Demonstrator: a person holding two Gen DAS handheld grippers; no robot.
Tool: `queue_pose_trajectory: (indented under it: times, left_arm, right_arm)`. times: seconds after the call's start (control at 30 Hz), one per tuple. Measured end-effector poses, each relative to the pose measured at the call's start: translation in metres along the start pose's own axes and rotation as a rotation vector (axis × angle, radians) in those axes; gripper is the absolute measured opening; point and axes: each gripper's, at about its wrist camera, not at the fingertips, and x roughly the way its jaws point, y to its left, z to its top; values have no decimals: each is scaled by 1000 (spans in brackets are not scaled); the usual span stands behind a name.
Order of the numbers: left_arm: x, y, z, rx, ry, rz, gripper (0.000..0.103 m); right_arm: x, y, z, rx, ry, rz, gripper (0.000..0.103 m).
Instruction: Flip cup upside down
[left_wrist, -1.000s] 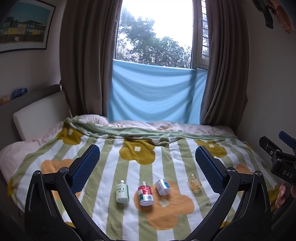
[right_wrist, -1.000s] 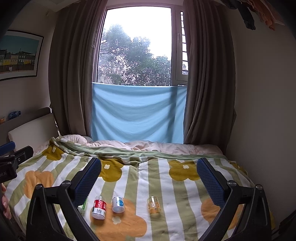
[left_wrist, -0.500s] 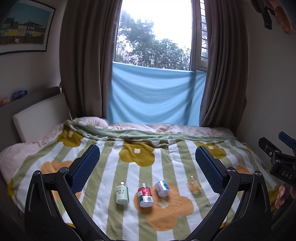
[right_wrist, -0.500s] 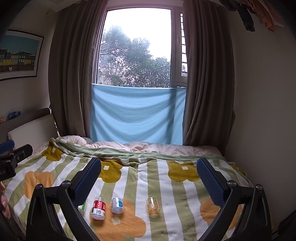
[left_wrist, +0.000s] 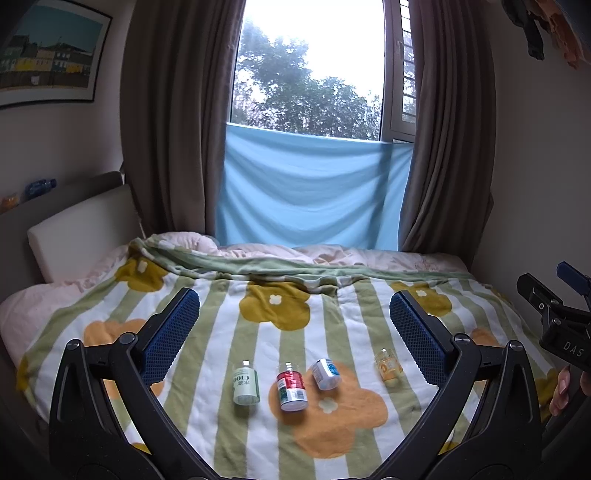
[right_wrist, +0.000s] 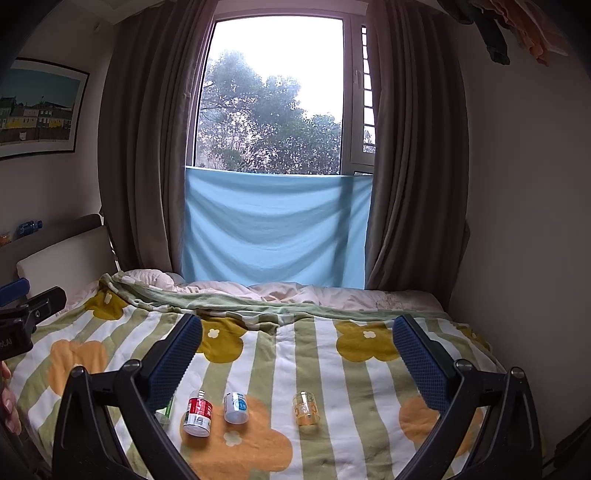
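A small clear glass cup with orange print (left_wrist: 388, 365) stands on the flowered blanket, right of three small bottles; it also shows in the right wrist view (right_wrist: 304, 408). My left gripper (left_wrist: 293, 332) is open and empty, held above the blanket, well short of the cup. My right gripper (right_wrist: 295, 354) is open and empty, also above the blanket, with the cup below and between its fingers in view. Whether the cup's mouth faces up I cannot tell.
A green-label bottle (left_wrist: 245, 384), a red-label bottle (left_wrist: 291, 386) and a blue-and-white bottle (left_wrist: 325, 373) lie in a row left of the cup. The bed has a headboard (left_wrist: 74, 229) at left, a wall at right, curtains and a window behind.
Both views have shifted only slightly; the objects sit a little higher in frame. Nothing was grasped or moved.
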Motion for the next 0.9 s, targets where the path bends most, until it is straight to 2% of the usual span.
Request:
queue_pose_trajectory:
  times: [0.9]
  left_arm:
    - [-2,3,-3,-6,3,-2,103]
  right_arm:
    - [-3,5,-5,-7,6,1,103]
